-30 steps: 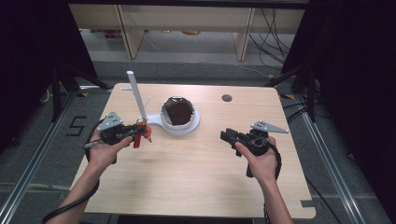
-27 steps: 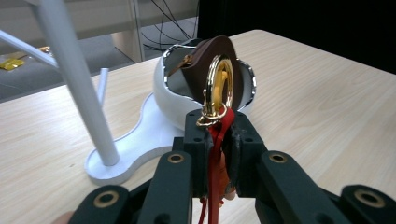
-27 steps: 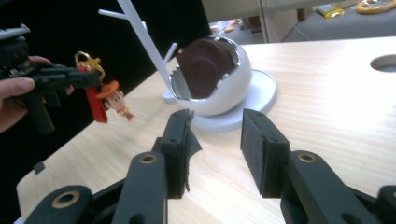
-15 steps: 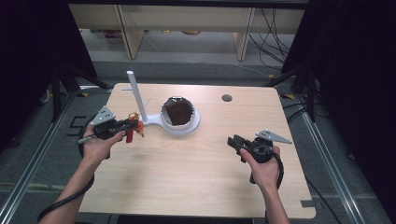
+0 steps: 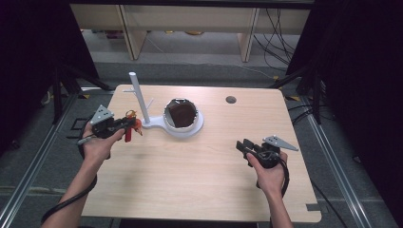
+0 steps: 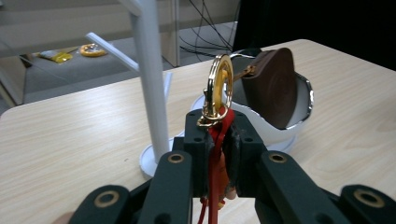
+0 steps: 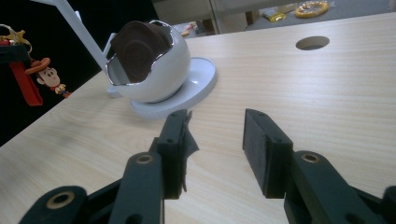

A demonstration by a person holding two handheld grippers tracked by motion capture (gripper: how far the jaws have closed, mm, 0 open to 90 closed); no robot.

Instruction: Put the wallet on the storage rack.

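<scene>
My left gripper (image 5: 124,124) is shut on the red strap of a keychain (image 6: 215,154), left of the white peg stand (image 5: 139,97). The keychain's gold ring (image 6: 219,86) stands up above the jaws. Its small cartoon figure (image 7: 46,74) hangs beside the strap. The keychain (image 5: 131,124) hangs clear of the table. A white egg-shaped bowl (image 5: 194,124) on the stand's base holds a brown pouch (image 5: 180,114). My right gripper (image 5: 243,146) hovers low over the table's right side. Its jaws have just been opening, with nothing between them (image 7: 217,126).
A round cable hole (image 5: 231,99) sits at the table's far right. The stand's side pegs (image 6: 112,49) stick out towards my left gripper. Shelving and cables lie beyond the far edge. Bare wood lies between the two grippers.
My left gripper has drifted a little left, away from the stand, with the keychain. My right gripper has sunk towards the near edge, and its jaws stand slightly wider.
</scene>
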